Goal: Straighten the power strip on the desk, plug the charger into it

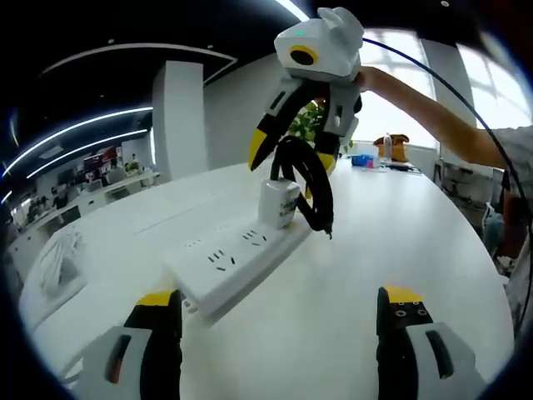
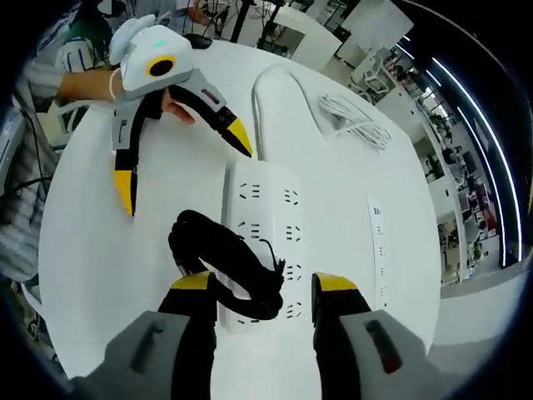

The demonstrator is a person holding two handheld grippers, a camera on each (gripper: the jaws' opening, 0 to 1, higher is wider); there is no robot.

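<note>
A white power strip [image 1: 237,254] lies on the white desk [image 1: 375,250], pointing away from my left gripper [image 1: 279,321], which is open just short of its near end. A white cube charger [image 1: 279,202] stands on the strip's far end, and its black cable [image 1: 310,179] loops up beside it. My right gripper [image 1: 293,154] hangs over the charger with its jaws spread around the cable loop, above the cube. In the right gripper view the black cable [image 2: 225,254] lies coiled over the strip [image 2: 266,200] between my right gripper's [image 2: 265,287] open jaws. The left gripper [image 2: 183,167] stands open to the strip's left.
The strip's white cord [image 2: 271,92] curves away across the desk. A loose bundle of white cable [image 2: 350,112] lies beyond it. A built-in socket row [image 2: 379,250] sits flush in the desk. A bottle [image 1: 386,147] and a plant [image 1: 310,123] stand at the far end.
</note>
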